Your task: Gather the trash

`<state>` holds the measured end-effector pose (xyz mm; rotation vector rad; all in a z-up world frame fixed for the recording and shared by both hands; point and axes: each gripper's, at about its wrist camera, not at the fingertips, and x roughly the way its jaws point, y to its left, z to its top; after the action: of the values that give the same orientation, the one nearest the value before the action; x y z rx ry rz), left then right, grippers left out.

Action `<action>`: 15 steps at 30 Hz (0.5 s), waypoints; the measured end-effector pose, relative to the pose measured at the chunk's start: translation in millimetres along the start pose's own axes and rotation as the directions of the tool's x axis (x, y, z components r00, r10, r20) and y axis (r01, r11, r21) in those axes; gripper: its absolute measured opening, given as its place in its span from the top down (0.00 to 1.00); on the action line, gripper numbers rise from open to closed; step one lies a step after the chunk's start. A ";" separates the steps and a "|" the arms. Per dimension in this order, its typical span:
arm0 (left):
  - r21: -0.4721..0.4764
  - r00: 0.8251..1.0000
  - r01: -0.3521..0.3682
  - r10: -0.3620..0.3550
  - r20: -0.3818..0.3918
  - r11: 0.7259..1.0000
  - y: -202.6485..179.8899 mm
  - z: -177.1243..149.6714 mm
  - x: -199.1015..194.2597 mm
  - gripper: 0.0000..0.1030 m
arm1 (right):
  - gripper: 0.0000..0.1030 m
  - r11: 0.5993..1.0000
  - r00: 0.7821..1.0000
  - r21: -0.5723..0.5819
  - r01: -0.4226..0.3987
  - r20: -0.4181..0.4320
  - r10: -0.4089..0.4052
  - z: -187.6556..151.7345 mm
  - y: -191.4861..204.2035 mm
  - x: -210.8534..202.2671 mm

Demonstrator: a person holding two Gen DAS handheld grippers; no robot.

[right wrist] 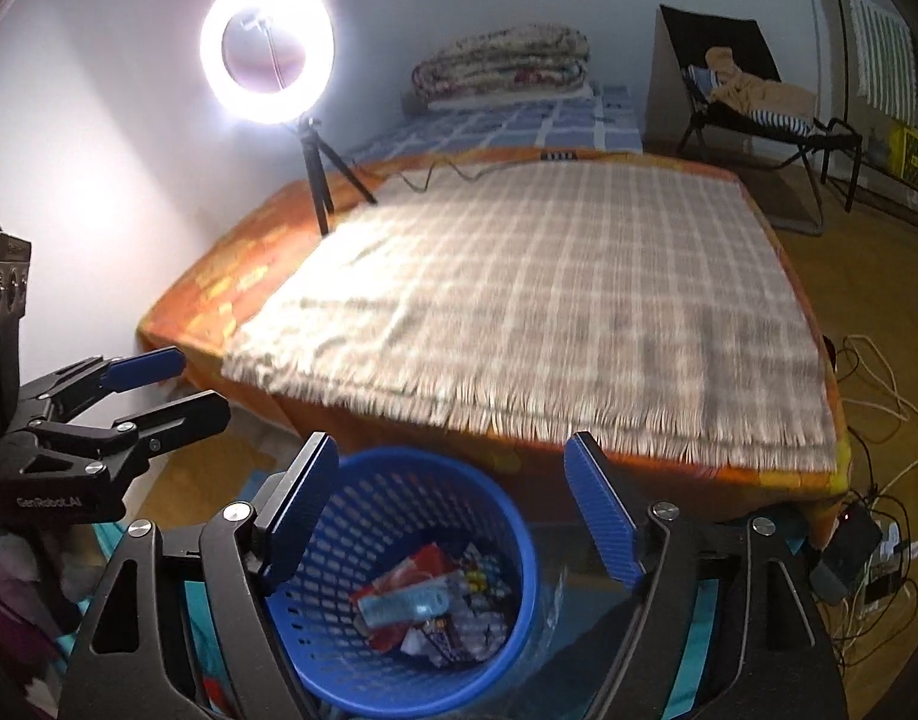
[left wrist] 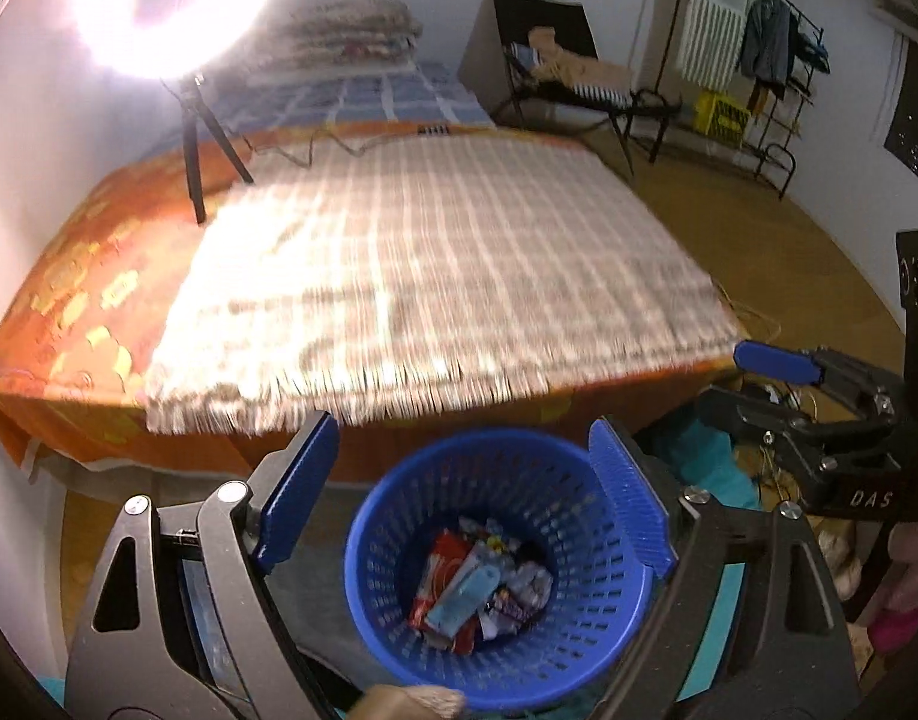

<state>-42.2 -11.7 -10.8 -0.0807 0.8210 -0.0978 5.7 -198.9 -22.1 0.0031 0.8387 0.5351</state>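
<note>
A blue perforated basket (left wrist: 603, 642) stands on the floor before the bed, holding several crumpled wrappers (left wrist: 477, 588), red, white and light blue. My left gripper (left wrist: 465, 486) is open and empty, its blue fingers (left wrist: 630, 498) spread above the basket's rim. In the right wrist view the same basket (right wrist: 315, 648) and wrappers (right wrist: 426, 603) sit below my right gripper (right wrist: 453, 504), also open and empty. Each gripper shows at the side of the other's view: the right one (left wrist: 777, 363), the left one (right wrist: 147, 369).
A bed with a grey checked blanket (right wrist: 537, 300) over an orange sheet (left wrist: 81, 276) lies ahead. A lit ring light on a tripod (right wrist: 267, 54) stands on it. A chair with clothes (right wrist: 753, 102) and a clothes rack (left wrist: 771, 60) are at the back right. Cables and a power strip (right wrist: 879, 546) lie on the floor.
</note>
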 end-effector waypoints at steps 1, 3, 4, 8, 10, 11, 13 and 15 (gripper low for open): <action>0.002 1.000 -0.009 0.009 0.014 1.000 -0.9 3.5 -2.8 0.07 | 0.24 1.000 1.000 0.001 -0.003 0.008 0.003 1.5 -1.3 -2.2; 0.006 0.999 -0.025 0.025 0.043 1.000 -2.4 9.1 -8.3 0.03 | 0.23 1.000 1.000 0.004 -0.009 0.030 0.009 6.6 -1.8 -5.8; 0.008 0.998 -0.031 0.030 0.055 0.999 -3.2 11.6 -10.8 0.03 | 0.23 1.000 0.999 0.006 -0.006 0.043 0.006 9.6 -1.8 -7.6; -0.003 0.997 -0.023 0.024 0.078 1.000 -3.8 20.4 -16.3 0.02 | 0.22 1.000 0.998 0.010 -0.007 0.067 0.006 15.9 -4.0 -10.4; -0.012 0.997 -0.014 0.015 0.074 1.000 -4.0 24.7 -15.7 0.02 | 0.22 1.000 0.998 0.011 -0.006 0.069 0.005 18.4 -6.1 -9.9; -0.014 0.997 -0.013 0.014 0.075 1.000 -4.0 26.2 -15.3 0.01 | 0.22 1.000 0.997 0.012 -0.004 0.072 0.003 19.6 -6.5 -9.8; -0.017 0.997 -0.018 0.020 0.081 1.000 -4.9 28.2 -15.7 0.01 | 0.22 1.000 0.997 0.015 -0.002 0.076 0.001 20.9 -7.9 -10.8; -0.021 0.996 -0.017 0.019 0.083 1.000 -5.1 30.0 -15.7 0.01 | 0.22 1.000 0.997 0.021 0.000 0.082 -0.001 22.4 -9.5 -11.8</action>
<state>-31.2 -13.9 21.5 -0.0957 0.7393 -0.0689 19.3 -208.0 -0.6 0.0436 0.7640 0.5223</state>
